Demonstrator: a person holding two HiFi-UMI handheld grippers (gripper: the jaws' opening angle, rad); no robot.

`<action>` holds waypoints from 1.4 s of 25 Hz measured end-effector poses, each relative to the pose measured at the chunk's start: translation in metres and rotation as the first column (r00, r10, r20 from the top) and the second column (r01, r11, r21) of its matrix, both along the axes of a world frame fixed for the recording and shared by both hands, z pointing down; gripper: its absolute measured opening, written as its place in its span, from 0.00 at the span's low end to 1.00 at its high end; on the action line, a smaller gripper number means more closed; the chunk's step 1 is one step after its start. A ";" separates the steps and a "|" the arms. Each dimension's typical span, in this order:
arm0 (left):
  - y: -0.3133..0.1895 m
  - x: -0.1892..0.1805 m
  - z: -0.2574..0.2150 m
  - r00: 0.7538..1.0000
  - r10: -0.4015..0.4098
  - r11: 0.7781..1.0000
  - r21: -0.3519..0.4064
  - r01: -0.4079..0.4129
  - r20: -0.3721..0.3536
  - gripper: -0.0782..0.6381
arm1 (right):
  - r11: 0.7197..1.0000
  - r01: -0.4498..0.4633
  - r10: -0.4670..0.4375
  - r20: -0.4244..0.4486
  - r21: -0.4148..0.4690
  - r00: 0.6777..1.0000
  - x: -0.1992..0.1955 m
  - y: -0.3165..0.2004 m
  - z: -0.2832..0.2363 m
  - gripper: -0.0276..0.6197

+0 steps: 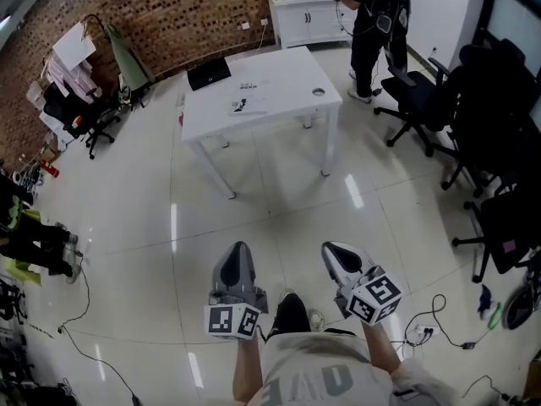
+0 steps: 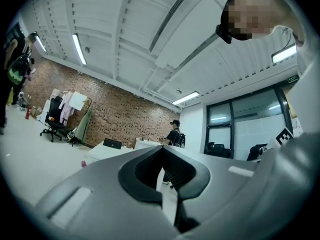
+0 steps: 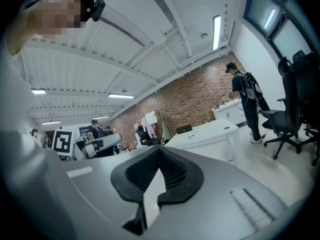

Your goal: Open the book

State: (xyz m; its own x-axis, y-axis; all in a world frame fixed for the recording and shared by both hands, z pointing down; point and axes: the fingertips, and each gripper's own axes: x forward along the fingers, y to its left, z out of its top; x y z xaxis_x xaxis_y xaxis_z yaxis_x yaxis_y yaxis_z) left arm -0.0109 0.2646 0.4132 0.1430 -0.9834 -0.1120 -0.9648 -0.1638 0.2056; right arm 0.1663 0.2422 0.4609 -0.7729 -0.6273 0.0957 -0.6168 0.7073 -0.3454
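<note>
White table (image 1: 279, 79) at mid-floor, taken as landmark. Black slab (image 1: 209, 73), possibly the book but not surely told, at its far left corner. White sheets (image 1: 247, 104) nearer its middle. Left gripper (image 1: 237, 249) and right gripper (image 1: 332, 249) side by side, well short of its near edge, jaws of each pressed together on nothing. Standing person (image 1: 372, 24) beyond its far right corner.

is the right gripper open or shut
Shut: in the right gripper view, the right gripper has its jaw tips meeting, with nothing held between them.
</note>
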 end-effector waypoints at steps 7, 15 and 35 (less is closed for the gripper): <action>-0.100 -0.051 0.037 0.998 -0.019 1.000 -0.005 0.019 -0.053 0.13 | 0.999 0.026 -0.026 -0.013 -0.020 1.000 -0.042 -0.101 0.026 0.05; -0.298 -0.138 0.011 0.998 0.062 0.998 0.029 -0.061 -0.025 0.13 | 0.999 0.039 -0.038 -0.026 0.015 0.999 -0.163 -0.300 -0.004 0.05; -0.614 -0.162 0.100 0.978 0.173 0.985 -0.032 -0.171 0.120 0.17 | 0.985 -0.042 0.029 -0.076 -0.169 0.997 -0.238 -0.611 0.092 0.05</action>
